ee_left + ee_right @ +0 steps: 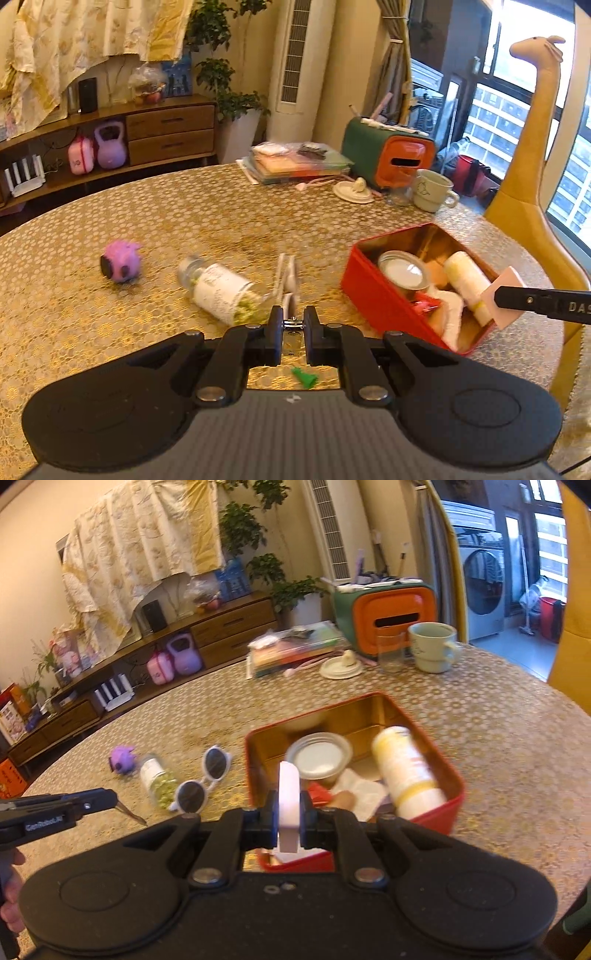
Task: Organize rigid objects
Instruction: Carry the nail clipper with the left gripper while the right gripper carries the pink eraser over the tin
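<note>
Your right tool (289,825) squeezes a flat white block (288,805) near the open red metal box (452,805); your left tool (293,325) pinches white-framed sunglasses (202,779)

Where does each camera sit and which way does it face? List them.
Left wrist: on the left gripper, pinching a small metal item, facing the table; right gripper enters at right.
Right wrist: on the right gripper, clamping a white block above the red tin; left gripper shows at left.
Both show the tin, sunglasses, bottle.
</note>
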A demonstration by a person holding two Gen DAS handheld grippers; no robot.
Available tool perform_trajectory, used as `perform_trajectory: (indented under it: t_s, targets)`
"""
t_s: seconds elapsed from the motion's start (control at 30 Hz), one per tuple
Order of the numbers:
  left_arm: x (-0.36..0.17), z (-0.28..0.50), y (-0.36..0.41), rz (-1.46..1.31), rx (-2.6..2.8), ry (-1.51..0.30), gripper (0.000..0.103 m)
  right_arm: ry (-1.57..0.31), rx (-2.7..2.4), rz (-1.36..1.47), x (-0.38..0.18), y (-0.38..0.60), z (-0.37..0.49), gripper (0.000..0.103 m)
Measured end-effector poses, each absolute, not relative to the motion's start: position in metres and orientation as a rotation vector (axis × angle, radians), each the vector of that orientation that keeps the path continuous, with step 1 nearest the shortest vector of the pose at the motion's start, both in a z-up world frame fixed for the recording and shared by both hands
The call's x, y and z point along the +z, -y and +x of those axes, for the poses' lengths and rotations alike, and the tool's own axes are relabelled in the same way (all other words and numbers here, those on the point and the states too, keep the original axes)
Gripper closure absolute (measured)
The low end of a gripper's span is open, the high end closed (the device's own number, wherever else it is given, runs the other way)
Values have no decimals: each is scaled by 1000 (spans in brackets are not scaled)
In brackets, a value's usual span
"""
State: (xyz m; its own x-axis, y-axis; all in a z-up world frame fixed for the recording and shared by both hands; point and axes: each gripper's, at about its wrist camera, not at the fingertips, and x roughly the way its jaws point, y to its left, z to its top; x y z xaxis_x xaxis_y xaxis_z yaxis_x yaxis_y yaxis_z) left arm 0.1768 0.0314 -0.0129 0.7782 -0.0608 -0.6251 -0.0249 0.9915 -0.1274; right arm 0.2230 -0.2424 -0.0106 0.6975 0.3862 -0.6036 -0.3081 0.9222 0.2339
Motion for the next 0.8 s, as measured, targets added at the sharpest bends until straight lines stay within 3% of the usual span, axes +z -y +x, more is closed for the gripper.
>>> perform_trajectory:
  t_s: [0.8]
  targets:
    - [6,234,71,-64,-203,-692,92,-694,324,126,-27,279,247,94]
